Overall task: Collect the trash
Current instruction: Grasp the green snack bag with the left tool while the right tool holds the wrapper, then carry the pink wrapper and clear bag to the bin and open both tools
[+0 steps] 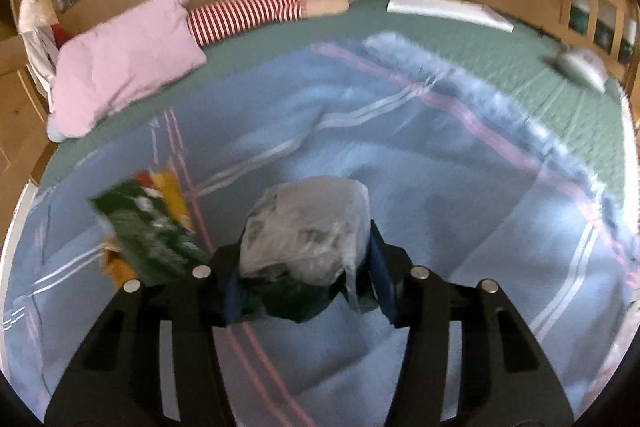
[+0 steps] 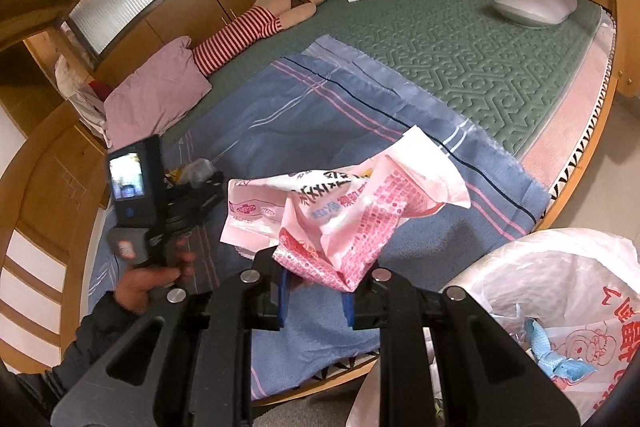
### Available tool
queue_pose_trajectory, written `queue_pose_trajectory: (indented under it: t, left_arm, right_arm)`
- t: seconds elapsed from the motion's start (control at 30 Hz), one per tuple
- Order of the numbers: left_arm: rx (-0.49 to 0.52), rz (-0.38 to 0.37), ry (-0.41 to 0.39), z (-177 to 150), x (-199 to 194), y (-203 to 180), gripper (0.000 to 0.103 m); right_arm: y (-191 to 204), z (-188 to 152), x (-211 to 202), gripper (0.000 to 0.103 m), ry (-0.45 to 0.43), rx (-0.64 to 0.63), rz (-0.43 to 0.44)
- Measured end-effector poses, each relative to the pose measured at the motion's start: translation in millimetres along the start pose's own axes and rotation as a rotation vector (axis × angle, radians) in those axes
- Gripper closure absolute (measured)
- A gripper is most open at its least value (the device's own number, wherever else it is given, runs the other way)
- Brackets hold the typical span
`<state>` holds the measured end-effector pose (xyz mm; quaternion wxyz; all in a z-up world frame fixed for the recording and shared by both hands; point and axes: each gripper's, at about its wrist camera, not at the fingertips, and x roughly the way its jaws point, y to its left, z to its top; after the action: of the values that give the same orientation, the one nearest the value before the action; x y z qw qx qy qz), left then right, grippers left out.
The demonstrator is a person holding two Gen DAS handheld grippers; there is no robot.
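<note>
trash sat in both my tongs. the left gripper (image 1: 306,267) had its jaws partly closed around a crumpled clear plastic bag (image 1: 306,231) with something dark beneath, held over the blue blanket (image 1: 420,187); a green and yellow snack wrapper (image 1: 148,223) lay just left of it. the right gripper (image 2: 316,291) was pinched nearly shut on a pink printed wrapper (image 2: 340,211), raised above the blanket's edge, with the white trash bag (image 2: 560,291) open at lower right, near it.
</note>
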<state>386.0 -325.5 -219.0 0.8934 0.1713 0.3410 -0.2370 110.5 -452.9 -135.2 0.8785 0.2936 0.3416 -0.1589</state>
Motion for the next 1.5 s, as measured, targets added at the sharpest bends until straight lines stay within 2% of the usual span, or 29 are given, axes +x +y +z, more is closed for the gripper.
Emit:
queue_pose_trajectory:
  t: [0.27, 0.37, 0.6, 0.73, 0.97, 1.23, 1.33, 1.4, 1.5]
  left_arm:
    - [-0.036, -0.027, -0.106, -6, -110, -1, 0.05]
    - [-0.045, -0.059, -0.135, -14, -150, -8, 0.049]
    - [-0.005, -0.167, -0.197, -35, -233, -51, 0.049]
    - [0.047, -0.244, -0.226, -51, -271, -92, 0.048]
    - [0.113, -0.369, -0.209, -79, -307, -164, 0.047]
    - [0.185, -0.424, -0.171, -106, -317, -217, 0.046]
    - [0.214, -0.423, -0.17, -110, -318, -229, 0.033]
    - [0.226, -0.409, -0.166, -111, -318, -235, 0.02]
    - [0.229, -0.399, -0.166, -109, -317, -234, 0.015]
  right_arm:
    - [17, -14, -40, 0.081, -0.094, -0.048, -0.025]
    - [17, -24, -63, 0.081, -0.13, -0.048, -0.036]
    - [0, -51, -127, 0.081, -0.206, -0.022, -0.094]
    - [-17, -70, -169, 0.081, -0.261, 0.006, -0.149]
    - [-53, -104, -220, 0.081, -0.317, 0.077, -0.249]
    - [-84, -129, -256, 0.081, -0.355, 0.137, -0.299]
    - [-90, -131, -261, 0.081, -0.365, 0.149, -0.299]
    - [-92, -131, -262, 0.081, -0.367, 0.153, -0.296]
    - [-93, -131, -261, 0.081, -0.369, 0.154, -0.29]
